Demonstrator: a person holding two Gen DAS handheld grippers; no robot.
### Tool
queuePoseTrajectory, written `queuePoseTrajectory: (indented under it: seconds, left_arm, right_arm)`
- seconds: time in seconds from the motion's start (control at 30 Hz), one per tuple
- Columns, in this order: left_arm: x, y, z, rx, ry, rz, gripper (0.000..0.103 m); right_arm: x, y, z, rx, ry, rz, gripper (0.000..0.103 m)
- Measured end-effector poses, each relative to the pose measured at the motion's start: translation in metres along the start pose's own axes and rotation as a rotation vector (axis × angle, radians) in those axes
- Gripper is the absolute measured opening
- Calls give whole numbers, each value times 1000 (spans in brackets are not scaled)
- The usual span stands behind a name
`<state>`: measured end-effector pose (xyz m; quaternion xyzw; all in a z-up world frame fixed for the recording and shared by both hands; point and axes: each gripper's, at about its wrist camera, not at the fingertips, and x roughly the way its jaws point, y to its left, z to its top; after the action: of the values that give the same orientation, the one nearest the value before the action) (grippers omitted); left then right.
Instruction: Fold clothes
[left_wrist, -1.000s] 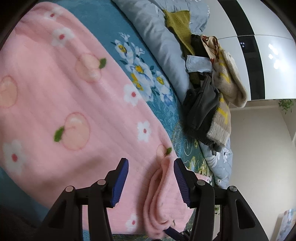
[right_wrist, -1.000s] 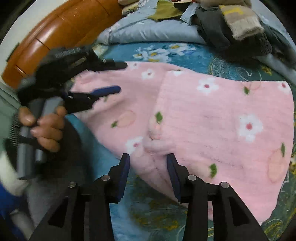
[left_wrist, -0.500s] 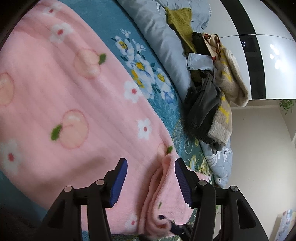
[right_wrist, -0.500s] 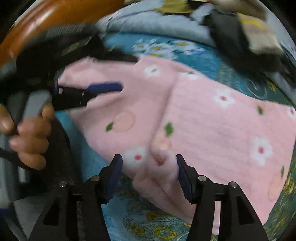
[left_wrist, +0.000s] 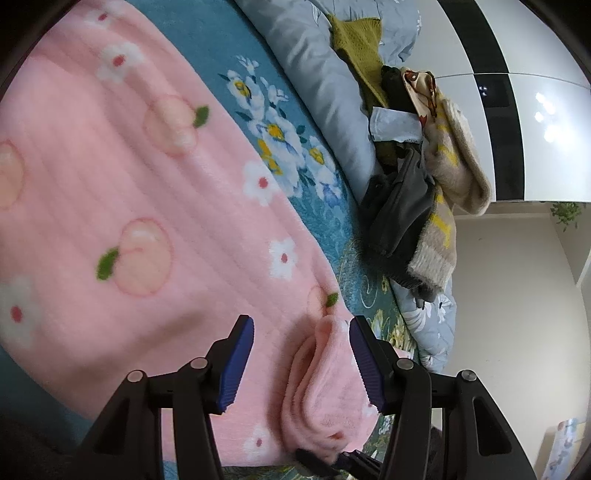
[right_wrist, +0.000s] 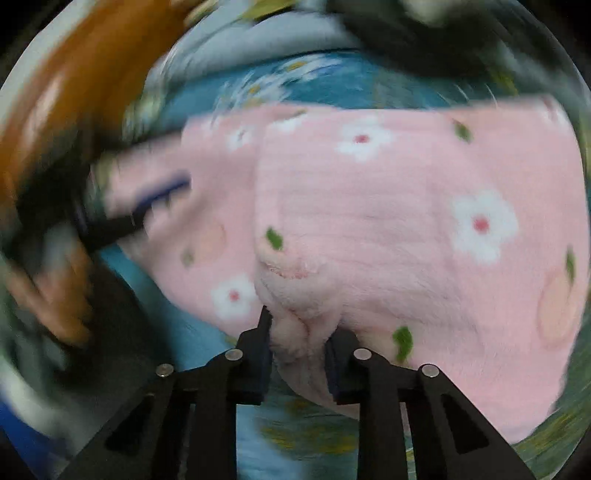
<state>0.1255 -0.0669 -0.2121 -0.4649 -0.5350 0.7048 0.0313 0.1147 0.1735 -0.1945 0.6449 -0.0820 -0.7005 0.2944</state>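
Note:
A pink fleece garment (left_wrist: 155, 206) with peach and flower prints lies spread on the teal floral bed sheet (left_wrist: 295, 177). My left gripper (left_wrist: 301, 363) is open, its blue pads either side of a bunched fold (left_wrist: 325, 391) at the garment's edge. In the right wrist view, which is blurred, the garment (right_wrist: 406, 221) fills the middle. My right gripper (right_wrist: 299, 354) is shut on a bunched fold of it. The left gripper and the hand holding it also show at the left of that view (right_wrist: 110, 221).
A pile of other clothes (left_wrist: 417, 177), olive, dark grey and beige, lies on a grey-blue quilt (left_wrist: 325, 85) at the far side of the bed. A wooden headboard (right_wrist: 74, 96) curves along the left. A white wall and wardrobe stand beyond the bed.
My right gripper moved forward onto the garment's bunched edge and closed on it. My left gripper stayed open over the fold and barely moved.

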Motion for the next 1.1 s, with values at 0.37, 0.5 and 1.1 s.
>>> queuePoseTrajectory:
  seconds: [0.37, 0.5, 1.1]
  left_arm:
    - [-9, -1, 2, -1, -45, -52, 58]
    - [-10, 3, 3, -22, -50, -57, 58]
    - [-28, 0, 7, -29, -86, -148, 58]
  right_arm:
    - [-29, 53, 16, -56, -236, 166, 22]
    - [35, 55, 4, -59, -66, 58, 23]
    - [65, 67, 15, -98, 22, 42, 38]
